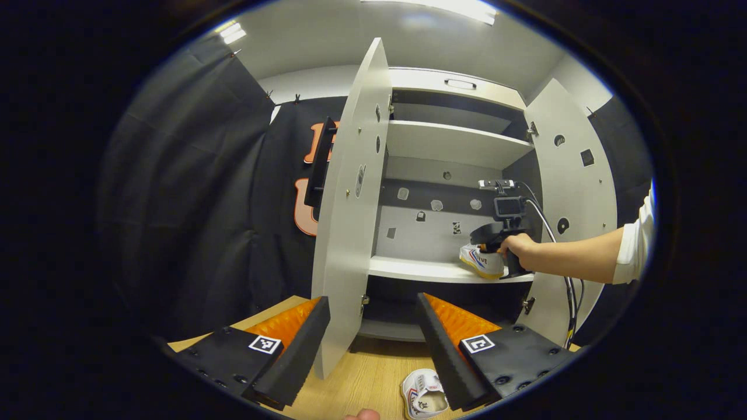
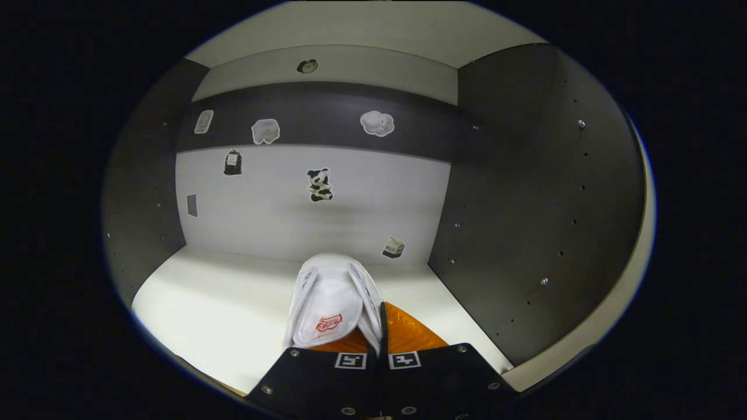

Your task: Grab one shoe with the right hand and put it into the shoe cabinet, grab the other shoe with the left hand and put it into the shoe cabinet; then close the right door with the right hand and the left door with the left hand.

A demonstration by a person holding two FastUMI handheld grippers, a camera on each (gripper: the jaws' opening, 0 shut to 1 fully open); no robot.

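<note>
Right gripper (image 2: 373,332) clenched on white shoe (image 2: 330,300), held over cabinet shelf (image 2: 222,303) near its right end. Left gripper (image 1: 373,326) fingers spread, released; second shoe (image 1: 425,395) on wooden floor (image 1: 362,379) below it, both doors open.

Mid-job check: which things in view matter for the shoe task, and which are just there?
Job:
shoe in right gripper, over the shelf
second shoe on the floor
left gripper, open
cabinet's left door and right door, both open

Just there:
stickers on the cabinet's back wall
</note>
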